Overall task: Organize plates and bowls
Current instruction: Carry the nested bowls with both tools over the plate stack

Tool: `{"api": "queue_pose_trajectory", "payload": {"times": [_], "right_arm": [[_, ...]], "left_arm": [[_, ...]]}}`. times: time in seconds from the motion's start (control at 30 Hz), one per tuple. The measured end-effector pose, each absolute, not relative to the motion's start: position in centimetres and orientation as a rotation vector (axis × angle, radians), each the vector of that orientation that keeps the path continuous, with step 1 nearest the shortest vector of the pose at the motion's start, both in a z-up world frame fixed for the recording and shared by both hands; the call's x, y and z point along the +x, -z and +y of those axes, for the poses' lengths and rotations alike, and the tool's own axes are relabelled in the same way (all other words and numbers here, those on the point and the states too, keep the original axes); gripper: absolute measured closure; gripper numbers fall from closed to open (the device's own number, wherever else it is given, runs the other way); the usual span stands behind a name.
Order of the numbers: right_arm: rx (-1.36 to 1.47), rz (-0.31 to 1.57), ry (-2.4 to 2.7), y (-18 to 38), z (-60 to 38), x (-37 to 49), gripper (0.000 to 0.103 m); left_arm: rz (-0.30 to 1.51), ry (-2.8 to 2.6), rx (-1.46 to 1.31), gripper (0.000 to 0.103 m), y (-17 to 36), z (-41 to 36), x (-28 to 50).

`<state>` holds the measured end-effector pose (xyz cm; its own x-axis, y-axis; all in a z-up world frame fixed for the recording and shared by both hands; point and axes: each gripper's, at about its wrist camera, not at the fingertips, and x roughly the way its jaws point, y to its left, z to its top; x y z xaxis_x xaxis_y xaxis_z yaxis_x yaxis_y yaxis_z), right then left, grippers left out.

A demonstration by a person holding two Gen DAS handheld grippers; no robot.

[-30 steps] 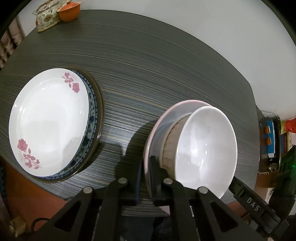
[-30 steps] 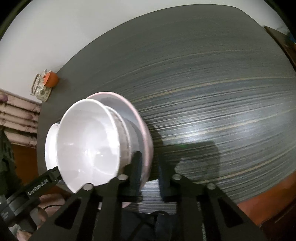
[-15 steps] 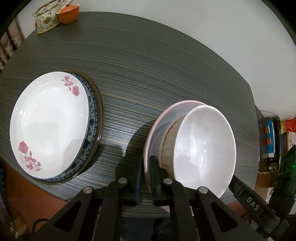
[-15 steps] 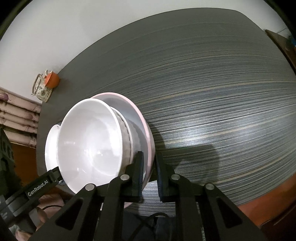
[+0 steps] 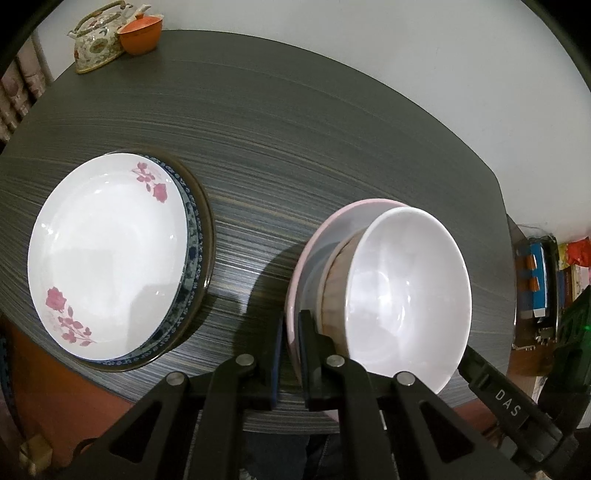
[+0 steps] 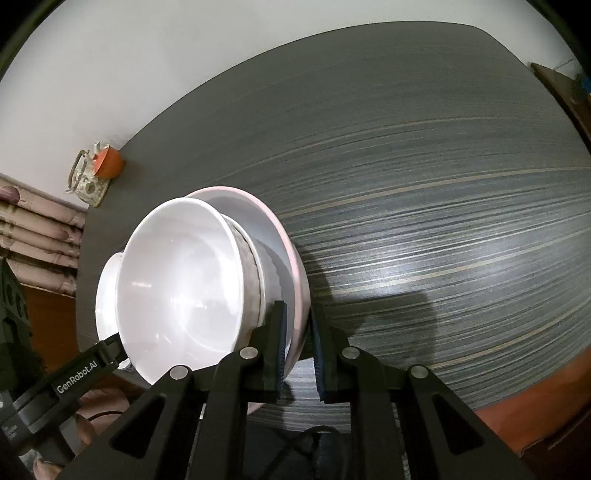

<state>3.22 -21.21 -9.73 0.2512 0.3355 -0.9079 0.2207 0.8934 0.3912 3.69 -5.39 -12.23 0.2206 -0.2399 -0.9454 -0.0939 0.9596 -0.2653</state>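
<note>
Both tongs clamp the rim of the pink plate (image 5: 314, 243) at the worktop's (image 5: 295, 140) near edge: left tongs (image 5: 290, 354) nearly shut on its left rim, right tongs (image 6: 297, 350) a little wider, pinching its right rim. A white bowl (image 5: 406, 295) nested in a brownish bowl (image 5: 338, 280) sits on that plate. Flowered white plate (image 5: 107, 251) tops a blue-patterned plate (image 5: 190, 236) stack near the left edge; teapot (image 5: 98, 40) and orange cup (image 5: 142, 33) at far-left corner.
</note>
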Motion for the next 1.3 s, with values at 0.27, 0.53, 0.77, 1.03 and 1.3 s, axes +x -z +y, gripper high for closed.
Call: {"api": "queue_pose_trajectory", "payload": {"times": [0.27,0.53,0.77,1.03,1.3], "right_arm": [[0.474,1.314,-0.105,8.7,-20.8,3.6,0.088],[0.414,1.304,-0.153,7.2,-18.7,4.4,0.088],[0.371,1.301,-0.213,6.0,-15.9,5.2,0.088],[0.332,1.303,-0.280,4.8,-12.2,6.2,0.088],[0.280,1.325,-0.348,4.8,-7.2,7.0,0.088]], "left_arm": [[1.316,0.074,-0.313,0.097,11.2,-3.4,3.5],[1.283,0.023,-0.344,0.097,10.1,-0.5,2.9],[1.257,-0.034,-0.367,0.097,9.0,2.6,2.2],[1.232,-0.103,-0.393,0.097,8.0,7.3,1.5],[1.230,-0.172,-0.433,0.097,8.4,11.8,-0.3]]}}
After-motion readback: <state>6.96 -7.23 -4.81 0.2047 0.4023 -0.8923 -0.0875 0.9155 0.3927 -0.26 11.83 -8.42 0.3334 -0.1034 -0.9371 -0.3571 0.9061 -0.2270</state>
